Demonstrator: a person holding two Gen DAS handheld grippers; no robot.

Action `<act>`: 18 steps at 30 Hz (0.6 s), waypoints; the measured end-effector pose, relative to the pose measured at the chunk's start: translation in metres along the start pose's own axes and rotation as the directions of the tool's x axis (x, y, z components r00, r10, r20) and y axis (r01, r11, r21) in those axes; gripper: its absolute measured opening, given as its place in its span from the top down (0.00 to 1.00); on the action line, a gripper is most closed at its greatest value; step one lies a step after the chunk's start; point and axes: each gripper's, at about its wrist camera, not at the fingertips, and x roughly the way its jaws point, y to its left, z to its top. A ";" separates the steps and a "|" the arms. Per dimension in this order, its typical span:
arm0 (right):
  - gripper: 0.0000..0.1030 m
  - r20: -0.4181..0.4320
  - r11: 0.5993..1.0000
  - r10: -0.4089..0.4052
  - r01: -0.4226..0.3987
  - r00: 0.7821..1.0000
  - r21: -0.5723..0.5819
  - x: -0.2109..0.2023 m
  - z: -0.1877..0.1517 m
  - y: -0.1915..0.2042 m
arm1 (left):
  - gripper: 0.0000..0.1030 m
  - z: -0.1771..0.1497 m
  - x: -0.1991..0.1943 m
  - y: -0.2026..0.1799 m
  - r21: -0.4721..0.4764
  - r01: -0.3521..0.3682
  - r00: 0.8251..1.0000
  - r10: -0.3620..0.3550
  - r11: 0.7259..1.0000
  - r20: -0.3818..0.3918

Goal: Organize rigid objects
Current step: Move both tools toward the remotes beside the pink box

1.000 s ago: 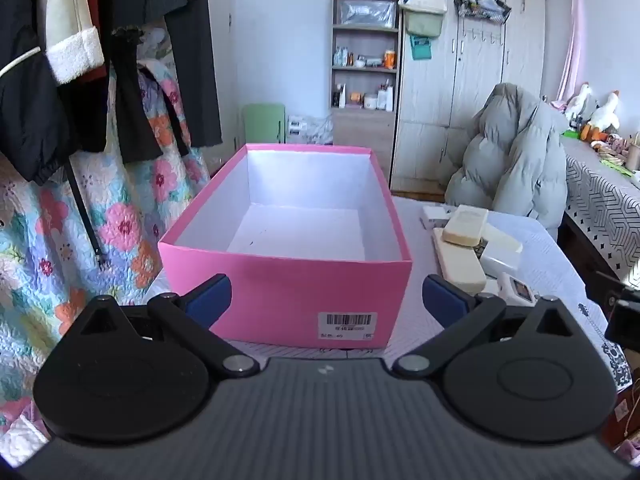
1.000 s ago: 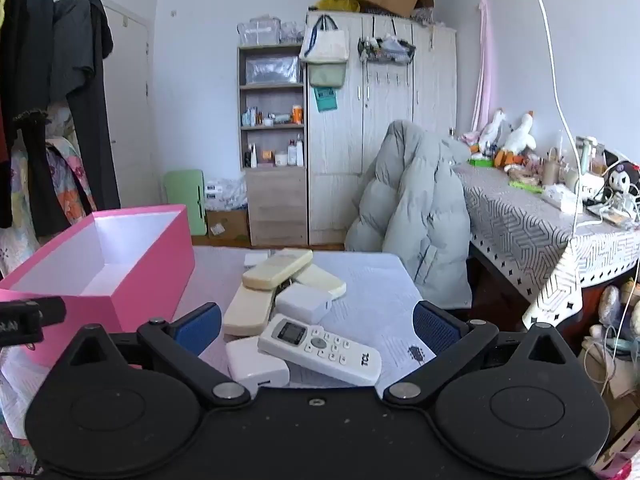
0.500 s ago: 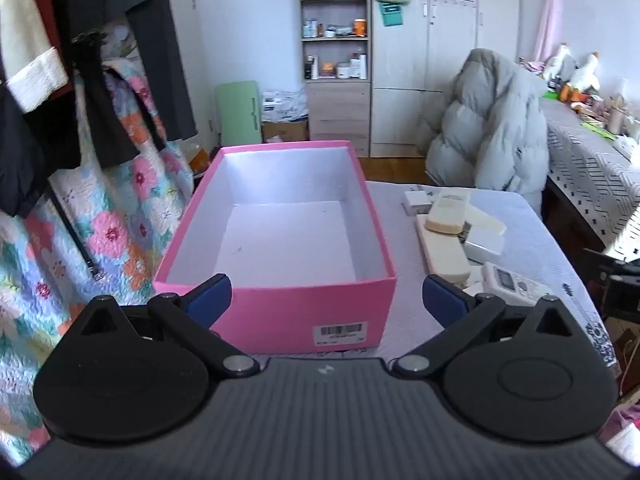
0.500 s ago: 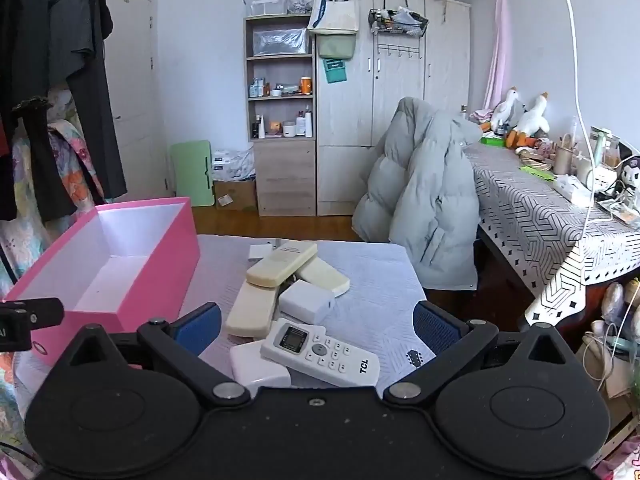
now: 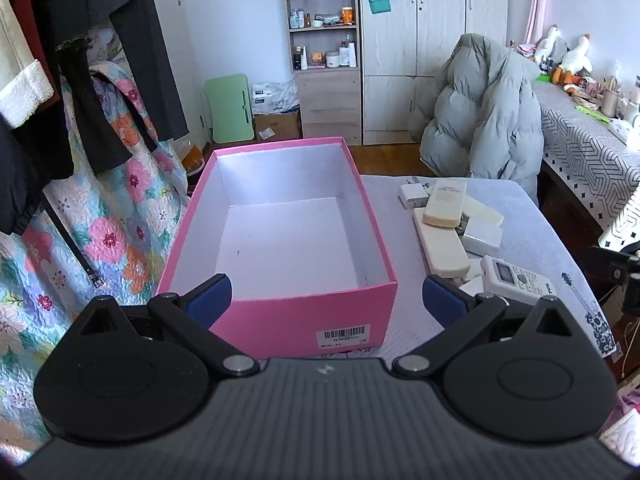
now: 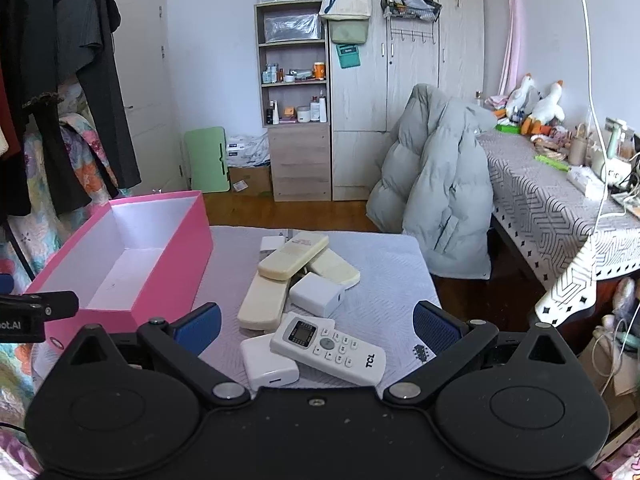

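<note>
Our right gripper, fingers apart and empty, nearest the white rectangular plastic remote at 12 o'clock — long axis running 10-to-4 — left gripper likewise apart.

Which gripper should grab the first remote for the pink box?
Right gripper: its open fingers already frame the white TCL remote. The left gripper faces the empty pink cardboard box.

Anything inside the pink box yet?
No. The pink box shows only its bare white floor; the near wall hides a strip. The remotes lie outside.
</note>
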 end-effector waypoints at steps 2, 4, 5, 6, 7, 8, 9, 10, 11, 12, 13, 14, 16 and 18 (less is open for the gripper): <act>0.00 -0.003 1.000 0.006 -0.006 1.000 0.001 0.000 -0.001 0.000 | 0.00 0.000 0.001 0.000 -0.008 0.023 1.000 -0.023 1.000 -0.009; 0.00 -0.005 1.000 0.007 -0.007 1.000 0.001 0.002 -0.001 0.000 | 0.00 0.000 0.002 0.001 -0.014 0.038 0.999 -0.038 0.999 -0.013; 0.00 -0.004 1.000 0.008 -0.008 1.000 0.004 0.002 -0.002 0.001 | 0.01 0.000 0.002 0.000 -0.011 0.039 0.999 -0.039 0.999 -0.013; 0.00 -0.007 1.000 0.011 -0.011 1.000 0.008 0.002 -0.002 0.001 | 0.01 -0.001 0.002 0.000 -0.005 0.038 0.999 -0.038 0.999 -0.013; 0.00 -0.008 1.000 0.014 -0.014 1.000 0.011 0.002 -0.003 0.001 | 0.01 -0.001 0.003 -0.001 0.000 0.038 0.999 -0.038 0.999 -0.013; 0.00 -0.010 1.000 0.019 -0.019 1.000 0.015 0.002 -0.004 0.001 | 0.01 -0.002 0.003 -0.002 0.006 0.038 0.999 -0.038 0.999 -0.015; 0.00 -0.013 1.000 0.024 -0.024 1.000 0.016 0.003 -0.005 0.002 | 0.01 -0.003 0.003 -0.002 0.008 0.037 0.999 -0.037 0.999 -0.017; 0.00 -0.016 0.999 0.028 -0.028 0.999 0.016 0.003 -0.006 0.002 | 0.01 -0.003 0.004 -0.003 0.010 0.037 0.999 -0.037 0.999 -0.020; 0.00 -0.020 0.999 0.032 -0.032 0.999 0.017 0.003 -0.007 0.002 | 0.01 -0.004 0.005 -0.003 0.011 0.038 0.999 -0.037 0.999 -0.024; 0.00 -0.023 0.999 0.034 -0.034 0.999 0.018 0.003 -0.008 0.002 | 0.01 -0.004 0.006 -0.003 0.011 0.039 0.999 -0.038 0.999 -0.029; 0.00 -0.026 0.999 0.037 -0.037 0.999 0.017 0.003 -0.009 0.003 | 0.01 -0.005 0.006 -0.003 0.009 0.039 0.999 -0.039 0.999 -0.031; 0.00 -0.029 0.999 0.040 -0.039 0.999 0.017 0.003 -0.010 0.003 | 0.01 -0.005 0.007 -0.003 0.008 0.039 0.999 -0.039 0.999 -0.033; 0.00 -0.033 0.999 0.044 -0.044 0.998 0.015 0.004 -0.010 0.003 | 0.01 -0.006 0.007 -0.002 0.004 0.037 0.999 -0.037 0.999 -0.033; 0.00 -0.036 0.999 0.045 -0.044 0.998 0.015 0.005 -0.011 0.003 | 0.01 -0.006 0.008 -0.001 0.001 0.035 0.999 -0.035 0.999 -0.033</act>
